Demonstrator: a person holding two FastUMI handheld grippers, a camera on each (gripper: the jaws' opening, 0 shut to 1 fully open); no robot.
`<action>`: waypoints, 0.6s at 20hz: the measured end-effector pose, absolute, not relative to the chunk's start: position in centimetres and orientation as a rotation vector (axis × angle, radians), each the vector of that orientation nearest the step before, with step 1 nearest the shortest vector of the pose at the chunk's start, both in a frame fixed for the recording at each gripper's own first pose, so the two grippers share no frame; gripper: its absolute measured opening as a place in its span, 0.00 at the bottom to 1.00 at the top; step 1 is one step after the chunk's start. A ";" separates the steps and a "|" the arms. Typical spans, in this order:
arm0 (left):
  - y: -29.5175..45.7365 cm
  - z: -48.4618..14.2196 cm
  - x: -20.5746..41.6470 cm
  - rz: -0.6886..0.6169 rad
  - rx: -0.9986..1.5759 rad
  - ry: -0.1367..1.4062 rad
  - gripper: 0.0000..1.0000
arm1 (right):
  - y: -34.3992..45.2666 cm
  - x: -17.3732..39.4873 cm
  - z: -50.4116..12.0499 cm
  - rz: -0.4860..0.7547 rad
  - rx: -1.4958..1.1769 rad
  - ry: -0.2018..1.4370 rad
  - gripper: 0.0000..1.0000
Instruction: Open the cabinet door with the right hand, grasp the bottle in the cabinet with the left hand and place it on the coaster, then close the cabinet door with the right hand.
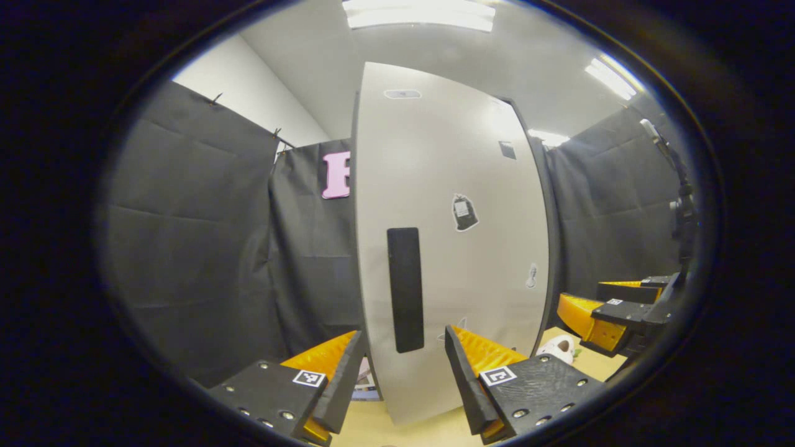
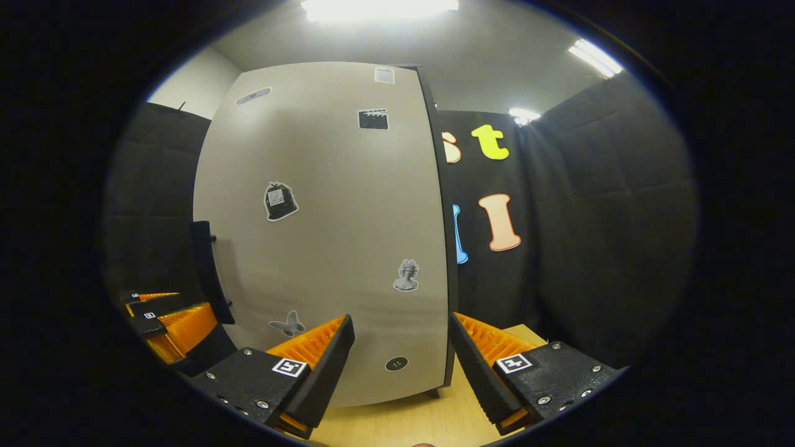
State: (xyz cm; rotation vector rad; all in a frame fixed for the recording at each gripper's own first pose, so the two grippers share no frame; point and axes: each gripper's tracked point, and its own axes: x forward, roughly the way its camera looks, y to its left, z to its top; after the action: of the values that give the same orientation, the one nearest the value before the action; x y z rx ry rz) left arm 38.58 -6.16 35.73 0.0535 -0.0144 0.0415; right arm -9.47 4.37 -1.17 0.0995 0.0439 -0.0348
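A tall pale grey cabinet stands on the wooden table, its door shut and dotted with small stickers. A black vertical handle sits on the door near its left edge. My left gripper is open, pointing at that handle from a short distance. In the right gripper view the same cabinet door faces me, with the handle at its left edge. My right gripper is open in front of the door's lower part. The other gripper shows at the right of the left gripper view. The bottle is hidden.
The light wooden tabletop runs under the cabinet. A small white object lies on the table to the cabinet's right. Black cloth walls surround the booth. The left gripper appears low left in the right gripper view.
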 end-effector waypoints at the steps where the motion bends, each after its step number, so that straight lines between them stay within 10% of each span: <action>1: -6.4 35.8 38.8 0.043 0.065 -0.022 0.80 | 3.8 -9.6 -1.4 -0.037 0.103 0.048 0.95; 12: -8.0 34.8 38.6 0.029 0.039 0.042 0.74 | 4.8 -11.1 -0.3 -0.004 0.060 0.015 0.95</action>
State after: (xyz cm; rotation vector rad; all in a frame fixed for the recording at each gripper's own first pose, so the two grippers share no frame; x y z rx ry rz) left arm 38.58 -7.96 34.78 0.0385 0.0419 0.0293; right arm -11.13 4.80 -0.33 0.0597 0.0145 -0.0038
